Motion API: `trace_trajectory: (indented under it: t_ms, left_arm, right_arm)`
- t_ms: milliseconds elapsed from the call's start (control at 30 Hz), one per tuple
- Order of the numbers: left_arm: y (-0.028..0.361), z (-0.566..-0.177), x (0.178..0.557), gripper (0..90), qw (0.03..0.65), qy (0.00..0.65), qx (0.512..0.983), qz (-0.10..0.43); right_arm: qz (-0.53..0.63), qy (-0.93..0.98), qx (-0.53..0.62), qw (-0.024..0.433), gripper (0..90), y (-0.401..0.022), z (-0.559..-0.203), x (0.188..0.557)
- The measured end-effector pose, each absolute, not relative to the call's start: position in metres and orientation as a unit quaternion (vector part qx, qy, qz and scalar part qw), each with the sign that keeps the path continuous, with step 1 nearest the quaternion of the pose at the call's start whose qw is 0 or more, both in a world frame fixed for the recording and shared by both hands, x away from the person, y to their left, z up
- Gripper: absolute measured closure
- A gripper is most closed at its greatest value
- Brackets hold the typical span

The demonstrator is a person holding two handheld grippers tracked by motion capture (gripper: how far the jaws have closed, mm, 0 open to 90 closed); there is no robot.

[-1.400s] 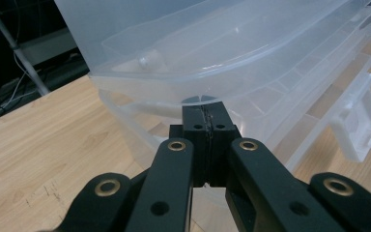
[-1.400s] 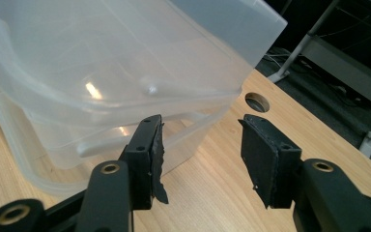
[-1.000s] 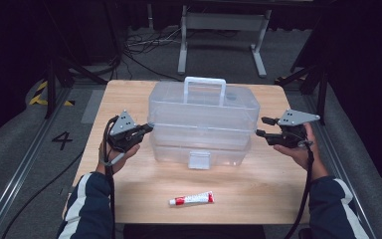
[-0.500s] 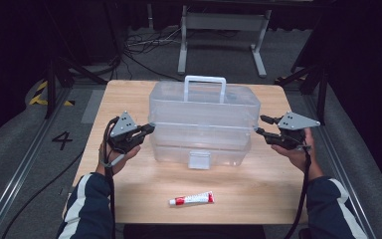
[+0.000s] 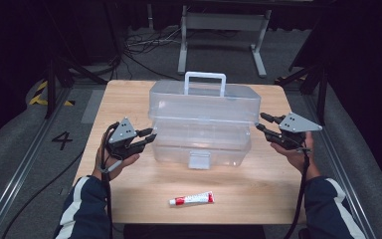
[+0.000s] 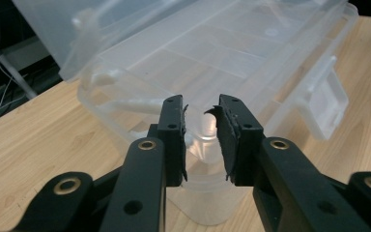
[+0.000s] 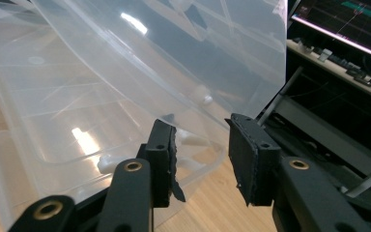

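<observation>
Two grippers flank a clear plastic storage box (image 5: 201, 124) at mid-table, one at each short end, likely so the lid (image 5: 204, 102) can be handled evenly from both sides. Left gripper (image 5: 149, 139) sits just beside the box's left end wall; in the left gripper view its jaws have just been opening, a narrow gap between the pads, nothing pinched, box corner (image 6: 207, 140) seen just past the tips. Right gripper (image 5: 262, 122) is at the lid's right edge; jaws have just been closing but are apart, and in the right gripper view the lid's thin rim (image 7: 193, 130) runs near the gap, so I cannot tell if the pads touch it. Lid looks lifted and tilted above the base. Box is translucent, glossy, ribbed, rounded corners, white handle (image 5: 205, 82) on top, front latch tab (image 5: 199, 159). Small red-and-white tube (image 5: 191, 199) lies flat near the front edge, well apart. Tabletop (image 5: 129, 99) is pale wood grain, matte.
</observation>
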State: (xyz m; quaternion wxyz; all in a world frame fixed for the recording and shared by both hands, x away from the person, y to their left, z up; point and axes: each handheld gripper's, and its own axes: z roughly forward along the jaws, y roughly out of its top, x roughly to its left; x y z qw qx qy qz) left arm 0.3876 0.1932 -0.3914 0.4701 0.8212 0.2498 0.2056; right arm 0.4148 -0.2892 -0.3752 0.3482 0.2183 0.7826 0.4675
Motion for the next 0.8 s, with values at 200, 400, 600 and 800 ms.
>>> trace_trajectory:
  t_ms: [200, 400, 600, 800]
  left_arm:
    - [0.189, -0.392, 0.385, 65.5, 0.464, 0.244, 0.827, 0.203]
    - [0.187, -0.393, 0.38, 60.7, 0.45, 0.244, 0.833, 0.207]
    - [0.185, -0.395, 0.376, 59.0, 0.443, 0.24, 0.84, 0.202]
    - [0.178, -0.399, 0.373, 58.1, 0.431, 0.222, 0.853, 0.191]
  right_arm:
    - [0.474, 0.772, 0.217, 0.365, 69.8, -0.286, -0.376, 0.413]
    - [0.48, 0.759, 0.21, 0.386, 71.3, -0.278, -0.373, 0.409]
    - [0.489, 0.742, 0.22, 0.402, 75.2, -0.277, -0.372, 0.409]
    - [0.502, 0.728, 0.232, 0.405, 75.8, -0.275, -0.371, 0.41]
